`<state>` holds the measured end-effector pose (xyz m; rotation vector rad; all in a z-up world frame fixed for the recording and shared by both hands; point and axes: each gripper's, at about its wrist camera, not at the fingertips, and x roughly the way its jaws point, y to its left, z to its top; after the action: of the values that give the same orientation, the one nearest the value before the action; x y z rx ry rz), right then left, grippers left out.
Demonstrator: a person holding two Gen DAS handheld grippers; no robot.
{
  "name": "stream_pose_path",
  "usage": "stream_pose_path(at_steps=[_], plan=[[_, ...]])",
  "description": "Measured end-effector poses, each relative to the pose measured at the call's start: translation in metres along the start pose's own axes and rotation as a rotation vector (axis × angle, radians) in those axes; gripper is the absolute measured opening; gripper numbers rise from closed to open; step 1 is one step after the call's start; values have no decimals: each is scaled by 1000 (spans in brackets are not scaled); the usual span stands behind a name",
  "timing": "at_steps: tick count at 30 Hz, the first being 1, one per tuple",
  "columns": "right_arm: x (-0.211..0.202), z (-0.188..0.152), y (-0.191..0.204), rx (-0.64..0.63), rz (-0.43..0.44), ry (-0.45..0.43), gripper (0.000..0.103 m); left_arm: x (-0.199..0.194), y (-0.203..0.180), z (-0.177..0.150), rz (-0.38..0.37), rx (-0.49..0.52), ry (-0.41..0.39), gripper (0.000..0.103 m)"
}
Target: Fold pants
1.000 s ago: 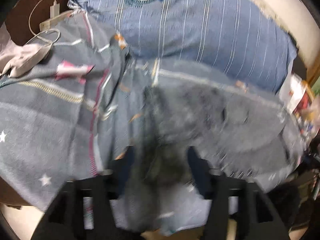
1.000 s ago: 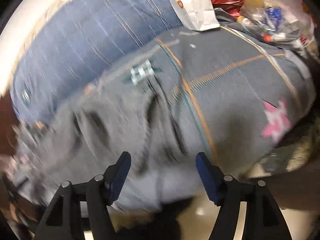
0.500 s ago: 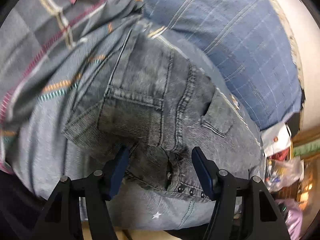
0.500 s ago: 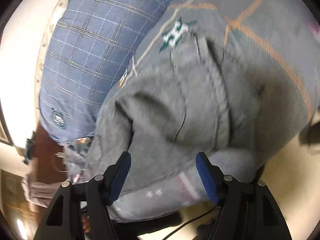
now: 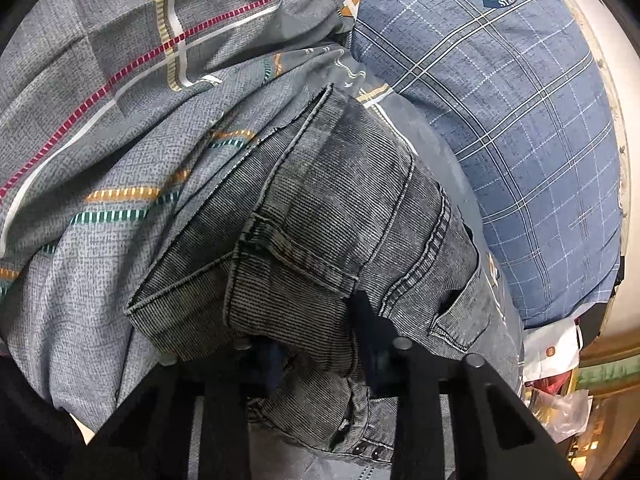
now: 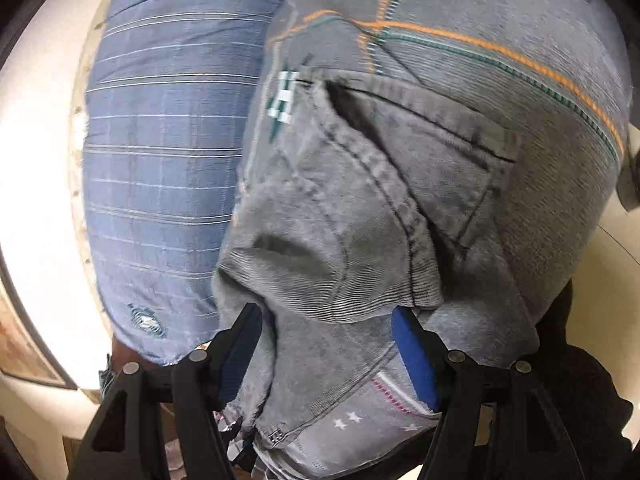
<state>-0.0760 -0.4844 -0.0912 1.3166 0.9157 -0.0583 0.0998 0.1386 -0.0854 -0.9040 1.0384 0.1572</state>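
The washed grey denim pants, folded into a thick bundle with a back pocket and heavy seams facing up, lie on a bed covered by a grey bedspread with red, orange and green dashed stripes, just beside a blue checked pillow with a round crest. In the left wrist view the left claw has its two dark fingers buried in the near edge of the bundle; its jaws have just been closing, and a fold of denim at the waistband end, near a row of dark rivets, is pinched between them. In the right wrist view the same pants spread away from the camera, a pocket opening gaping toward the striped bedspread, with the blue pillow along their left side. The right claw stands spread, its blue pads on either side of the near edge of the denim; cloth lies between them, but the pads do not press on it. Beyond the pillow in the left view, a white paper bag and clutter sit at the bed's far side.
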Motion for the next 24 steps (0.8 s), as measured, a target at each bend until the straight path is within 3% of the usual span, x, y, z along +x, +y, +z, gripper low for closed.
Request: stream_pose_path(at_steps=[3,7,8,9,11,12,17,24], plan=[[-10,-6,-5,6,-10,-17,71,-1,0,1,0,15,-4,30],[-8,12,-22,84,-26,-49,70,1,-7,4,13,34,-4,25],[-6,14,-21,84,-32,-45,64,1,-8,5,12,37,-1,23],[-5,15,-15,43,-65,-44,41,3,-7,5,8,45,0,19],[-5,14,-2,-48,-146,-44,16,7,-12,6,18,61,-1,17],[-7,14,3,-78,-168,-40,13,6,-13,7,18,67,1,15],[-30,26,43,-238,-266,-114,12,-1,-22,15,23,132,-3,11],[-71,60,135,-460,-278,-245,12,-57,-44,46,-36,212,-65,7]])
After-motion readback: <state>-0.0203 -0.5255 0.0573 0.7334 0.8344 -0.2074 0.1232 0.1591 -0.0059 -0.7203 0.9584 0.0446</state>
